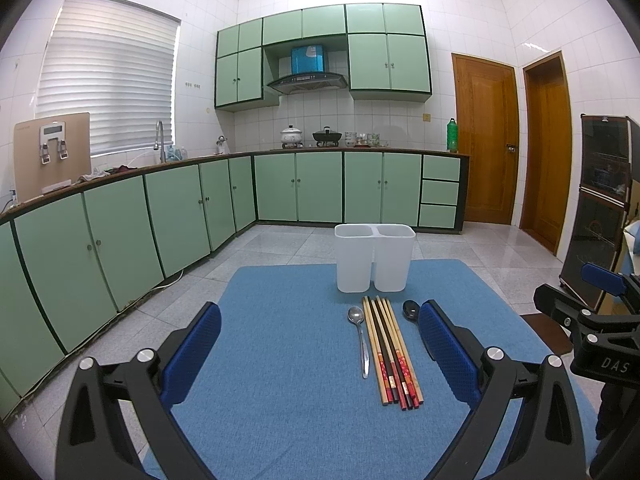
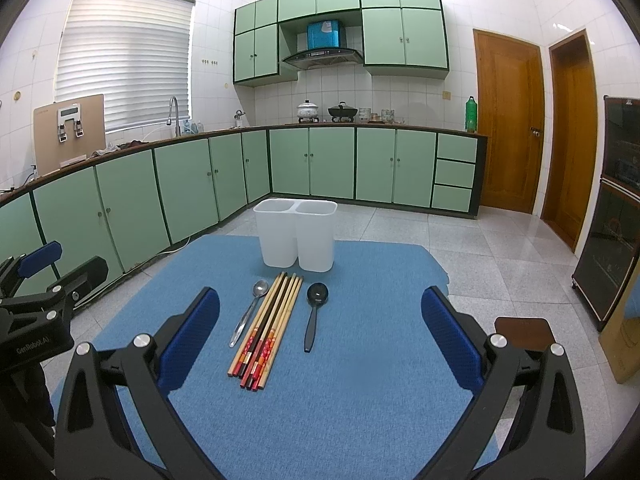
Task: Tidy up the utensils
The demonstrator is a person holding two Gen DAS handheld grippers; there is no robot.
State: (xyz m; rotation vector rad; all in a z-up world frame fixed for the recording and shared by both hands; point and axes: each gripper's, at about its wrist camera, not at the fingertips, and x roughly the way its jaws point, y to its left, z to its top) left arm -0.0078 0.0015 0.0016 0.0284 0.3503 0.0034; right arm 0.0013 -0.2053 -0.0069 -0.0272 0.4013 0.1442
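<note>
A white two-compartment holder (image 1: 375,257) (image 2: 295,239) stands at the far side of a blue mat (image 1: 288,380) (image 2: 352,360). In front of it lie a metal spoon (image 1: 361,340) (image 2: 249,311), a bundle of several chopsticks (image 1: 392,350) (image 2: 267,328) and a black spoon (image 1: 410,310) (image 2: 314,312), all side by side. My left gripper (image 1: 320,344) is open and empty, above the mat short of the utensils. My right gripper (image 2: 320,332) is open and empty, with the utensils between and beyond its fingers. The right gripper (image 1: 592,312) shows at the right of the left wrist view.
The mat covers a small table with tiled floor around it. Green cabinets (image 2: 160,184) run along the left and back. Wooden doors (image 2: 508,120) and a dark cabinet (image 2: 616,240) stand on the right. A brown stool (image 2: 524,330) is beside the table's right edge.
</note>
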